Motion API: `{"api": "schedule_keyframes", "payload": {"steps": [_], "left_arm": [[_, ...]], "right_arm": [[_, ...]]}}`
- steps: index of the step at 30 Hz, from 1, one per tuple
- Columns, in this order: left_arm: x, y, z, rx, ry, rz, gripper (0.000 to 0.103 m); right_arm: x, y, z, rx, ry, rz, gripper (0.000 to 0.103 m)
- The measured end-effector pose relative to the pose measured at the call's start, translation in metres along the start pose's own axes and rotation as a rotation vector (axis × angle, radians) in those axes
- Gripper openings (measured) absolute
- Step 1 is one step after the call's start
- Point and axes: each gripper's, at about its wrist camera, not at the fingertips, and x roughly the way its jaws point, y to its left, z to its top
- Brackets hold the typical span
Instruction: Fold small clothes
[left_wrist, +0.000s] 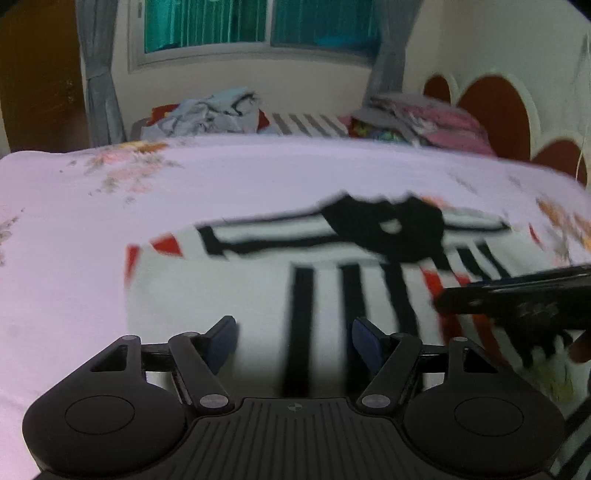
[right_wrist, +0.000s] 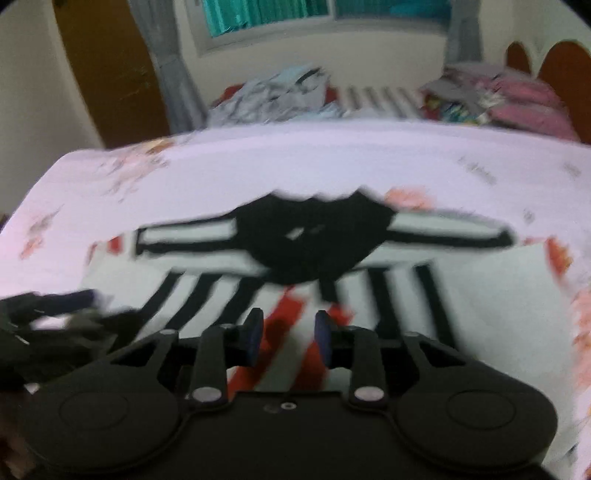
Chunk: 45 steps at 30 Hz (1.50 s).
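A small white shirt (left_wrist: 258, 288) with black stripes, red patches and a black collar (left_wrist: 388, 225) lies spread flat on the lilac floral bed sheet (left_wrist: 74, 229). My left gripper (left_wrist: 293, 332) hovers over the shirt's near part, jaws wide open with nothing between them. The right gripper (left_wrist: 517, 295) comes in blurred from the right edge of the left wrist view. In the right wrist view the shirt (right_wrist: 498, 295) fills the middle. My right gripper (right_wrist: 288, 328) hangs over a red stripe, its blue pads (right_wrist: 255, 328) a narrow gap apart with no cloth pinched. The left gripper (right_wrist: 55, 317) shows blurred at the left.
At the bed's far side lie a heap of loose pale clothes (left_wrist: 207, 114), a striped cloth (left_wrist: 310, 123) and a stack of pink and grey garments (left_wrist: 424, 118). A red headboard (left_wrist: 495, 107) stands to the right; a window with curtains (left_wrist: 99, 74) is behind.
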Motion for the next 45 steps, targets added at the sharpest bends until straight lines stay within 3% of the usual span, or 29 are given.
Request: {"api": "schedule_keyframes", "payload": {"steps": [4,7,10,15,17,19,20,28,29,31,38,41,45], "left_arm": [[-0.011,0.005,-0.020,0.003,0.010,0.043,0.069],[-0.025,0.025,-0.031,-0.003,0.013,0.086,0.069],[-0.028,0.031,-0.036,0.000,0.028,0.096,0.069],[-0.026,0.017,-0.032,0.030,0.045,0.157,0.069],[-0.035,0.014,-0.031,0.038,0.046,0.161,0.069],[-0.047,0.011,-0.034,0.039,0.036,0.168,0.069],[-0.052,0.009,-0.036,0.042,0.034,0.174,0.069],[-0.090,-0.013,-0.055,0.057,0.027,0.218,0.070],[-0.095,-0.015,-0.059,0.055,0.027,0.222,0.071],[-0.104,-0.019,-0.068,0.052,0.029,0.230,0.091],[-0.154,-0.020,-0.114,0.036,0.035,0.205,0.092],[-0.177,-0.008,-0.144,-0.028,0.053,0.157,0.092],[-0.196,0.007,-0.186,-0.106,0.090,0.124,0.067]], "right_arm": [[-0.007,-0.002,-0.022,-0.090,0.020,-0.043,0.026],[-0.020,-0.037,-0.029,-0.020,0.013,-0.154,0.023],[-0.022,-0.057,-0.030,0.026,0.024,-0.129,0.024],[-0.014,-0.040,-0.022,-0.043,0.043,-0.174,0.028],[-0.025,-0.039,-0.023,-0.040,0.026,-0.159,0.031],[-0.045,-0.035,-0.028,-0.043,-0.023,-0.133,0.047],[-0.053,-0.035,-0.032,-0.047,-0.044,-0.123,0.050],[-0.093,-0.047,-0.056,-0.044,-0.060,-0.075,0.050],[-0.098,-0.049,-0.060,-0.041,-0.062,-0.072,0.050],[-0.109,-0.054,-0.071,-0.039,-0.067,-0.070,0.050],[-0.170,-0.097,-0.133,0.049,-0.065,-0.022,0.054],[-0.192,-0.122,-0.168,0.121,-0.025,0.018,0.055],[-0.215,-0.140,-0.215,0.160,0.019,0.074,0.053]]}}
